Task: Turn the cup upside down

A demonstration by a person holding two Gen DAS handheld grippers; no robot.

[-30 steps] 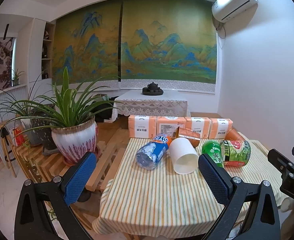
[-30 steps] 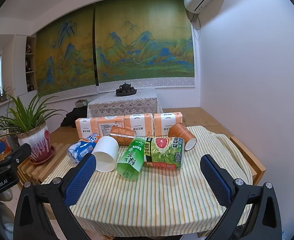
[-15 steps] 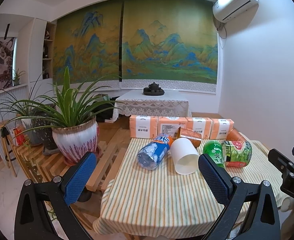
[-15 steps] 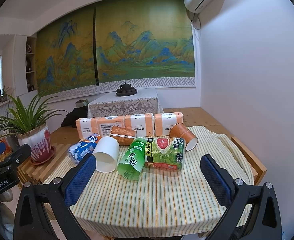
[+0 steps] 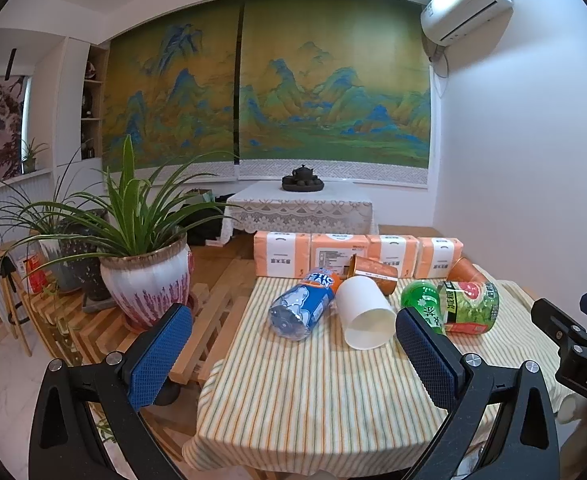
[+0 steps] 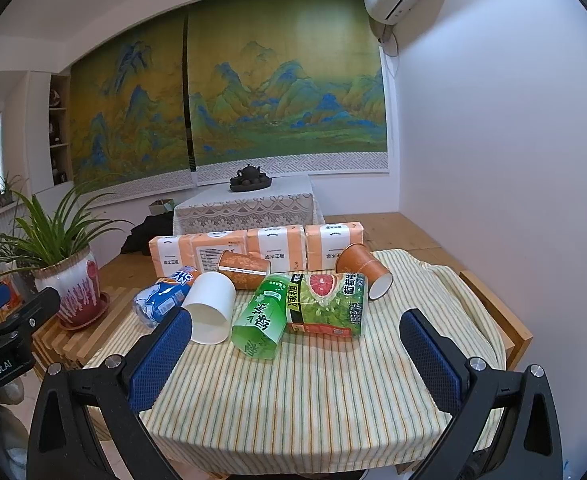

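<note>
A white paper cup [image 5: 363, 312] [image 6: 210, 309] lies on its side on the striped tablecloth [image 5: 313, 392], mouth toward me. Two orange paper cups also lie on their sides: one [image 5: 372, 273] [image 6: 243, 274] behind the white cup, one [image 5: 466, 270] [image 6: 363, 266] at the back right. My left gripper [image 5: 293, 358] hangs open short of the table's near edge, nothing between its fingers. My right gripper [image 6: 295, 358] is open too, over the near part of the cloth, well short of the cups.
A blue water bottle [image 5: 303, 306], a green bottle [image 6: 262, 320] and a green grapefruit-label bottle [image 6: 327, 306] lie among the cups. Orange tissue packs [image 6: 253, 248] line the table's back. A potted plant [image 5: 145, 272] stands on wooden slats to the left.
Both views have shifted only slightly; the table objects sit a touch closer and to the right. Both grippers stay open and nothing has been touched.
</note>
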